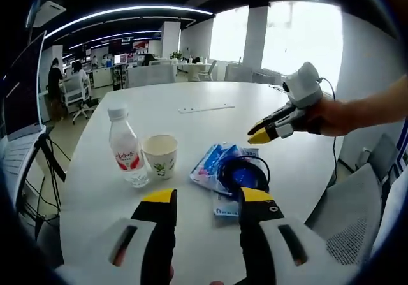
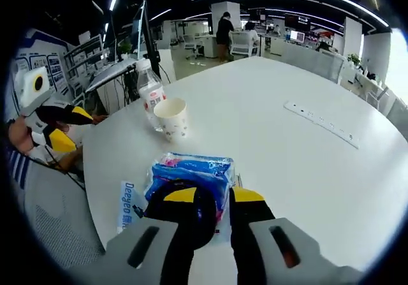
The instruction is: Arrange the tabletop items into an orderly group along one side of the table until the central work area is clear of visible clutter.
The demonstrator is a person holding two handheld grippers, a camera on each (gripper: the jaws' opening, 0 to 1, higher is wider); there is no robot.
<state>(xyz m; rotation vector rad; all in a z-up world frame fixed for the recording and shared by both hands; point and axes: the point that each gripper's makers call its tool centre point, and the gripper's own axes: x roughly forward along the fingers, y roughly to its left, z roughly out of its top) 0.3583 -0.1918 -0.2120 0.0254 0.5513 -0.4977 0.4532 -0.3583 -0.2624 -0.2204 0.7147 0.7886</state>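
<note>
Hovering, both grippers' fingers (image 1: 159, 199) gape apart, empty.

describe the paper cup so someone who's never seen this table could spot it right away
On the big white round table, look near the edge where a clear water bottle with a red label stands. The paper cup is right beside it: short, open-topped, cream with a small green plant print, unlike the capped bottle and the blue packet.

I see a clear water bottle (image 1: 126, 146) with a red label standing upright at centre left, a paper cup (image 1: 160, 156) just beside it, and right of them a blue packet (image 1: 220, 165) lying flat under a black coiled cable (image 1: 245, 172).
</note>
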